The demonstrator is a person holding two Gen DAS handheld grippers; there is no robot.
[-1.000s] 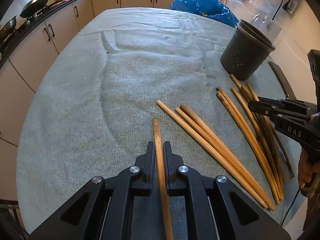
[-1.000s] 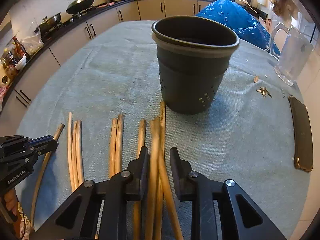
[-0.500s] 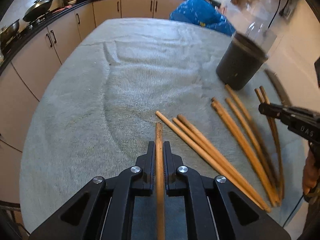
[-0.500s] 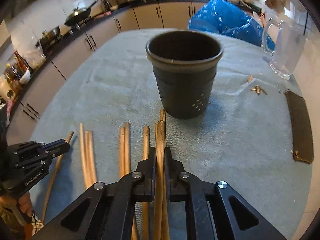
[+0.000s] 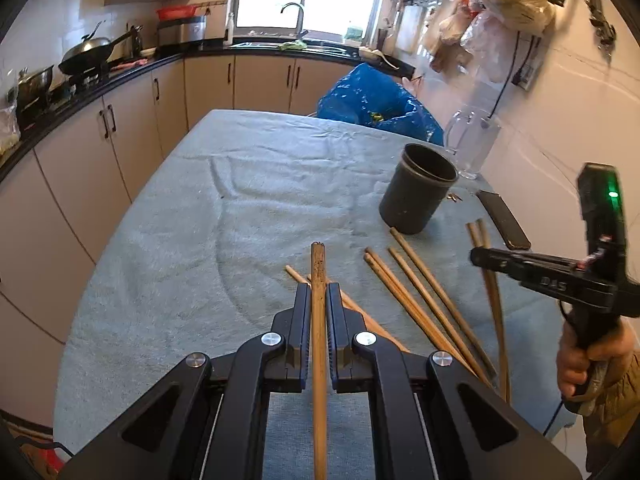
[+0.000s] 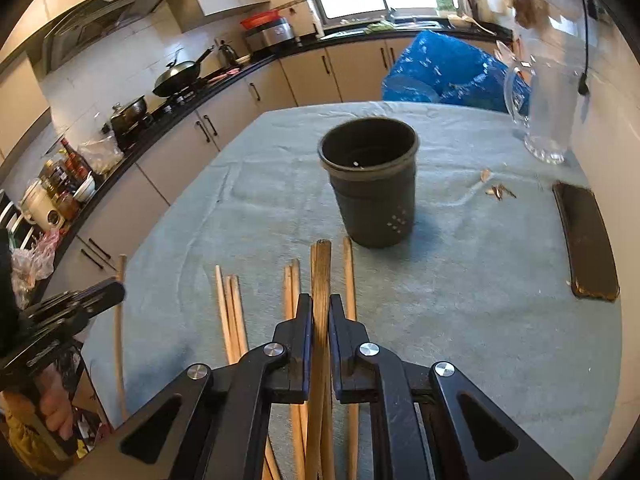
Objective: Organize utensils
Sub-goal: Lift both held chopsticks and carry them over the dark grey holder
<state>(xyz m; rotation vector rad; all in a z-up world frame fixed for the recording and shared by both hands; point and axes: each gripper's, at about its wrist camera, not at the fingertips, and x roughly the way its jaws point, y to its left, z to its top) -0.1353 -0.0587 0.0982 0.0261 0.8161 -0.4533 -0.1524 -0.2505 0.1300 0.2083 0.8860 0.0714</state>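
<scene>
One wooden chopstick (image 5: 319, 320) sits pinched between the pads of the left claw (image 5: 319, 300), its tip poking out ahead of the fingertips and lifted clear of the cloth-covered tabletop (image 5: 248, 200). The right claw (image 6: 320, 312) is likewise pressed together on chopsticks (image 6: 321, 280); it looks like more than one stick in that grip, though the exact count is hard to tell. The rest of the loose chopsticks (image 5: 420, 300) lie fanned on the cloth just beside and below both claws. Beyond them stands the dark utensil holder (image 6: 372, 184), upright, mouth open and apparently empty, near the sticks but apart from them. Farther off are a clear glass jug (image 6: 548, 120), a dark phone-like slab (image 6: 586, 240) and a blue bag (image 5: 372, 100) at the table's far edge. The step in hand appears to be carrying picked-up sticks toward the holder. The next move calls for bringing each claw above the rim, tipping the sticks toward vertical, and letting go only once their lower ends are inside.
</scene>
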